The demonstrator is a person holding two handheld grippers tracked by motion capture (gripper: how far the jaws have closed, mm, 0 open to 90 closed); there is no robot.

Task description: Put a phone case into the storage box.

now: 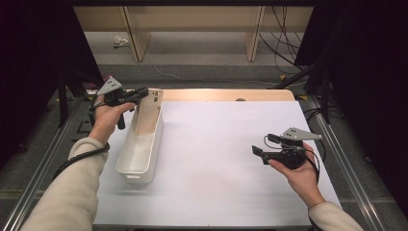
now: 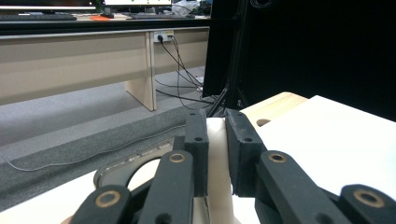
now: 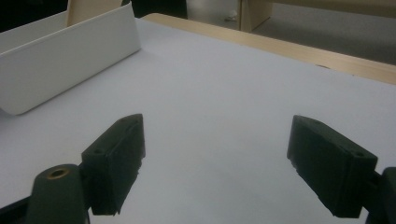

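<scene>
At the table's far left corner, the left gripper (image 1: 139, 94) has its jaws pinched onto the far end wall of the long white bin (image 1: 139, 149), one jaw inside and one outside, as the left gripper view shows; that grip looks suited to dragging or swinging the bin by its end. From there the bin runs back along the left edge of the white table (image 1: 226, 192), its inside apparently empty. Near the right edge, the right gripper (image 3: 215, 163) hovers with jaws spread wide, holding nothing, seemingly kept clear in reserve.
</scene>
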